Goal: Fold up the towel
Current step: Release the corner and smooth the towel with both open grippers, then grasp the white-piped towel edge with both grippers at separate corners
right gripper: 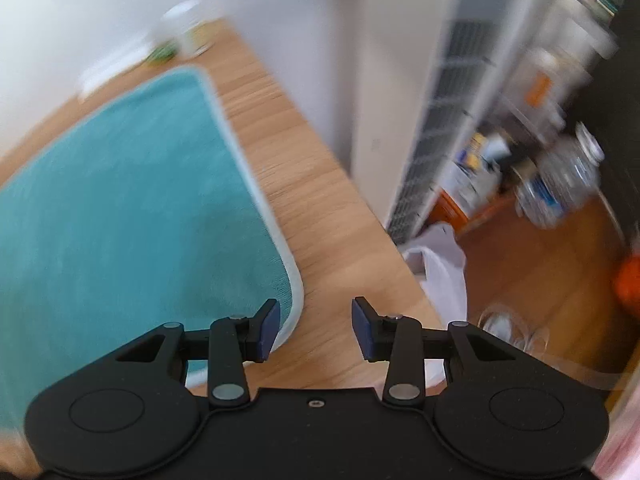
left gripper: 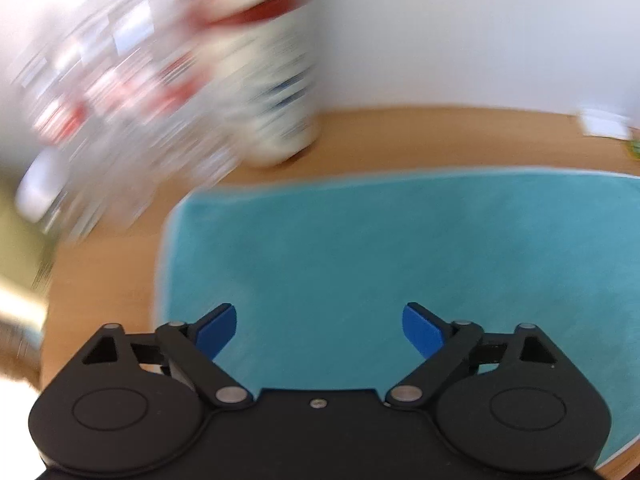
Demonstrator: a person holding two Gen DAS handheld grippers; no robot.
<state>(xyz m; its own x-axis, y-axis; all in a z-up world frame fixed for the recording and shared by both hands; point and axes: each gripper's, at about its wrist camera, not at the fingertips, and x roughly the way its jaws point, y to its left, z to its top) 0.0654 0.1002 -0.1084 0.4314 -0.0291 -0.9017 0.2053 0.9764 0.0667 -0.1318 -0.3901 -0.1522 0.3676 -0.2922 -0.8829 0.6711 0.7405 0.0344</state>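
Fingers of the left gripper (left gripper: 320, 330) stand wide apart, blue pads (left gripper: 218, 330) facing each other with nothing between them. They hang over the near part of a teal towel (left gripper: 360, 248), which lies spread flat on a wooden table (left gripper: 420, 140). Whether the pads touch the cloth cannot be told. The towel's pale hem runs along its left and far edges, with its far left corner rounded. Past the far edge stands a white container (left gripper: 280, 80) with red and dark markings, heavily blurred; left of it is more blurred clutter in white and red. Toward the far right, a small white object (left gripper: 604, 122) lies on the table near the wall.

Fingers of the right gripper (right gripper: 314, 330) are also parted and empty, with a narrower gap. The left pad (right gripper: 268, 330) sits over the towel's (right gripper: 120, 200) near right corner, while the right pad is over bare table (right gripper: 320, 220) just beside the hem. The towel stretches away to the left, its hemmed right edge running toward a white jar (right gripper: 188, 28) at the far end of the table. Beyond the table's right edge lie a wooden floor (right gripper: 540, 272), a white wire rack (right gripper: 440, 120), blurred water bottles (right gripper: 560, 184) and a white bag (right gripper: 440, 264).
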